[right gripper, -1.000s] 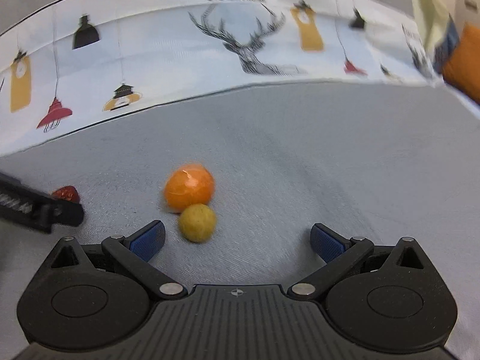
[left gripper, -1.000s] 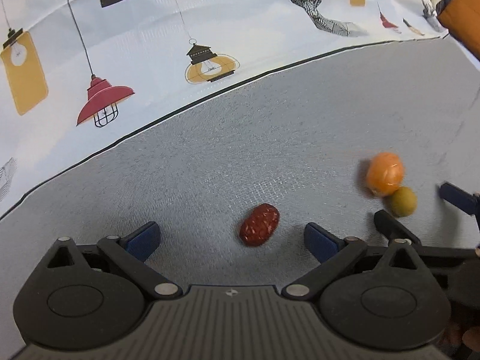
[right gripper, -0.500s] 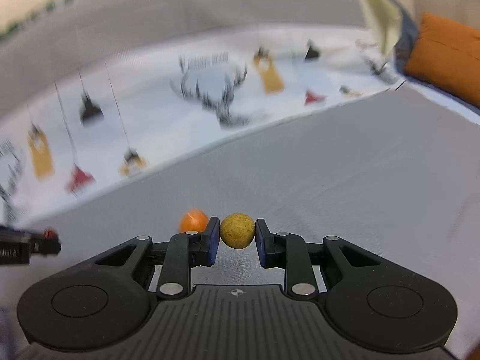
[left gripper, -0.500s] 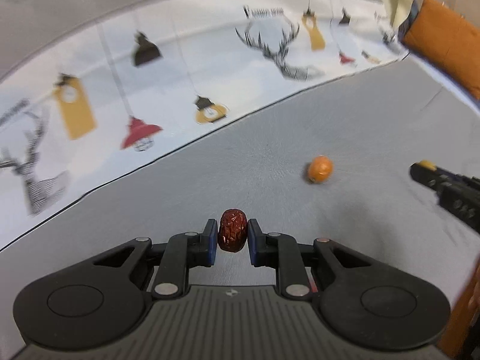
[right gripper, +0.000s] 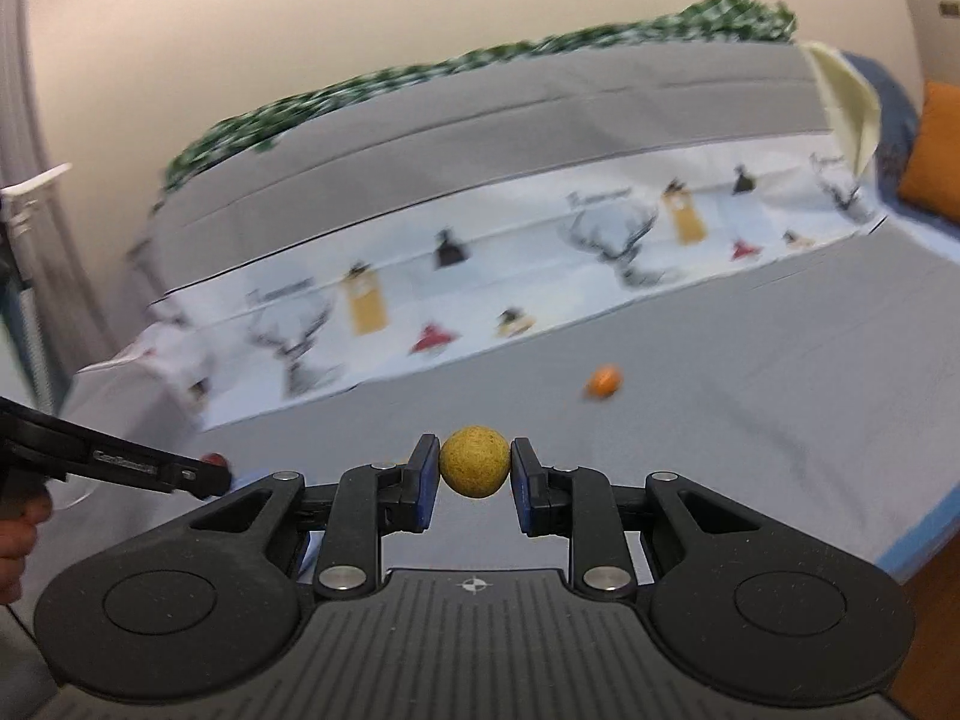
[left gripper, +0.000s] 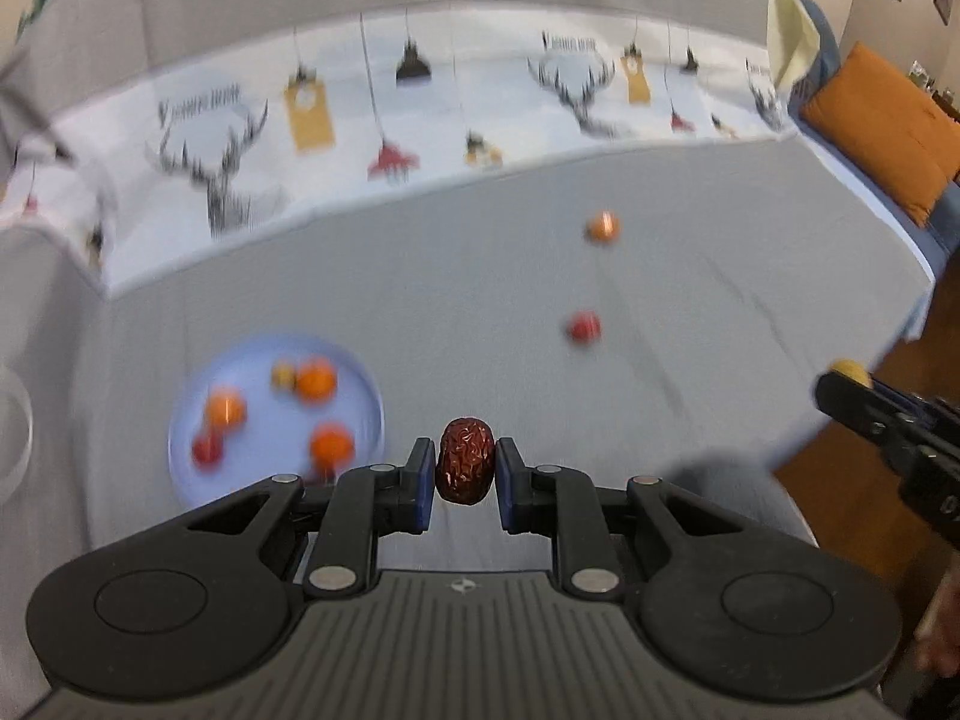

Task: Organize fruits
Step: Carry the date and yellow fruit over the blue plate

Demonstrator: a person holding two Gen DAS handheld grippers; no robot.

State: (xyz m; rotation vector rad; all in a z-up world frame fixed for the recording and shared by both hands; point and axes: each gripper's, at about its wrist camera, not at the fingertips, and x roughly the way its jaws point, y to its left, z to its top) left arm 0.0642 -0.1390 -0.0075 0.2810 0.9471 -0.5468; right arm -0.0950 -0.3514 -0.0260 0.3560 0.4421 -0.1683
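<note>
Left wrist view is showing the left gripper [left gripper: 465,471], open a second ago, now clamping the date [left gripper: 465,459] above the plate [left gripper: 360,387] near the bed's left edge, while the right gripper [right gripper: 474,471] is likewise pinching the yellow fruit [right gripper: 474,461], both lifted for delivery.

A wrinkled, glossy dark red date [left gripper: 465,460] sits between matt black plastic gripper [left gripper: 465,474] arms with shiny metal pivot pins. A matt, grainy yellow fruit [right gripper: 474,461] shows in the other view. Grey woven cloth [left gripper: 690,276] covers the surface; at 9 o'clock lies a smooth pale blue plate [left gripper: 180,438].
</note>
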